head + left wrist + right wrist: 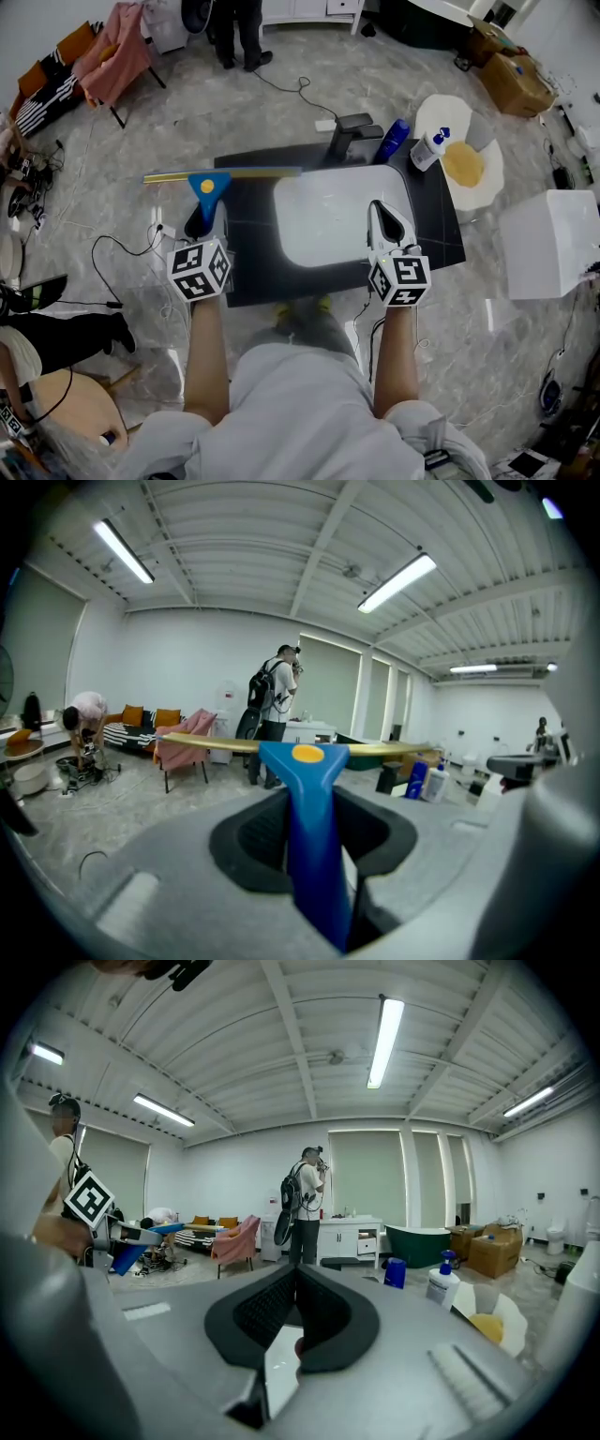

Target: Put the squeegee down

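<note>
– Two claws to list. Left claw (202,221): clamped on the squeegee (208,181) by its blue handle, probably to carry it steady, blade crosswise just past the tips.
– Right claw (385,219)?
– Jaws together, empty. Squeegee is over the dark worktop's (246,277) left edge, apparently not yet down.

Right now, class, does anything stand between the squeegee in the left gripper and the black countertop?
Nothing visible does. The left gripper holds the squeegee near the countertop's left strip, which is bare beside the sink. The faucet, blue bottle and white bottle stand along the far edge.
</note>
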`<state>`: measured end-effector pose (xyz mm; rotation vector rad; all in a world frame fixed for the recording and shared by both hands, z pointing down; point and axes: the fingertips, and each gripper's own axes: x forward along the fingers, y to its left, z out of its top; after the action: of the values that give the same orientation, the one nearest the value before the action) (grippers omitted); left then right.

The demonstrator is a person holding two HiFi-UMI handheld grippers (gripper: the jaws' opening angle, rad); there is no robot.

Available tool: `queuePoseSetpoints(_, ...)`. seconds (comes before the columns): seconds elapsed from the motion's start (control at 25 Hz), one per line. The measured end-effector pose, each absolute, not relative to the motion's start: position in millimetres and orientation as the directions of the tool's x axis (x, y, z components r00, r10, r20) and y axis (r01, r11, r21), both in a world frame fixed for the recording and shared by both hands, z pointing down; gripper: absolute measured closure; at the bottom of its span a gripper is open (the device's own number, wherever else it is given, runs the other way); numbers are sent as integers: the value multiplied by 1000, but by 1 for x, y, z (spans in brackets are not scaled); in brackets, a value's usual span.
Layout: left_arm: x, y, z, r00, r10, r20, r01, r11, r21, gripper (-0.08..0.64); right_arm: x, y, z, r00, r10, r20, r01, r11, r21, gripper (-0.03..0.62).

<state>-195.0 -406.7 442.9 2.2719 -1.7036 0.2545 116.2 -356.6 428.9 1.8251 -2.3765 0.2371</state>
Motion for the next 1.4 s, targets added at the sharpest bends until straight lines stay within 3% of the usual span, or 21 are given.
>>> queuePoseSetpoints(0.8,-142,-493,503,211,-878,429,-976,-167,136,433,138,-446,470,-366,-897,247,-931,358,-78,589)
queuePoseSetpoints(1.4,-119,-543,591,180,-809,559,-983,-121,141,432,146,-485,510,-413,-859,302,-910,400,-106,589)
